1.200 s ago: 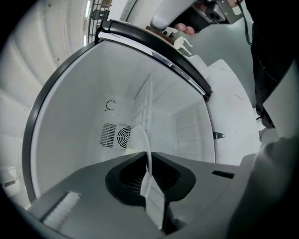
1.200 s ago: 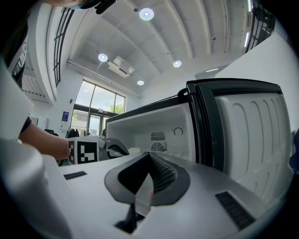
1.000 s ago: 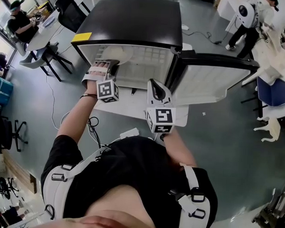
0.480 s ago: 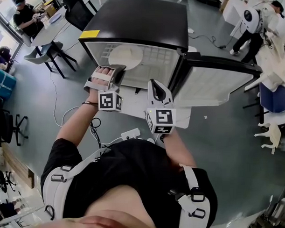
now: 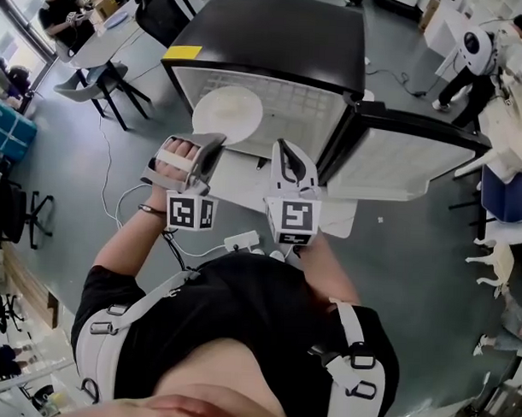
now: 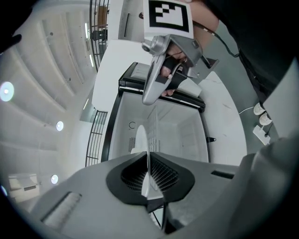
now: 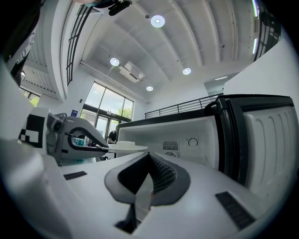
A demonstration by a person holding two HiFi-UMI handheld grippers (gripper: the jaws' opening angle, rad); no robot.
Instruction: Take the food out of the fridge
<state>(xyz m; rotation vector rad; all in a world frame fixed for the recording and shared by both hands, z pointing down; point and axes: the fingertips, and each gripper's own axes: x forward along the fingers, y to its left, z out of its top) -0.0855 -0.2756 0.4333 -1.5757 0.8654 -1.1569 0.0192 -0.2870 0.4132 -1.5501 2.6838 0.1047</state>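
One white plate is hanging just outside the open mini fridge. I am clenching the left gripper jaws on its rim, keeping it level for carrying clear. I am holding the right gripper jaws pressed together, empty, alongside.

Head view: bright, even white light, with only faint, soft shadows on the floor. Strong barrel bend toward the edges, so the straight lines of the fridge curve. Its white interior is close to overexposed, and the plate barely separates from it.

Gripper views: dark round vignette in all corners. Ceiling lamps show as small blown-out discs. Windows are washed out. The nearest grey surfaces at the bottom are soft and out of focus.
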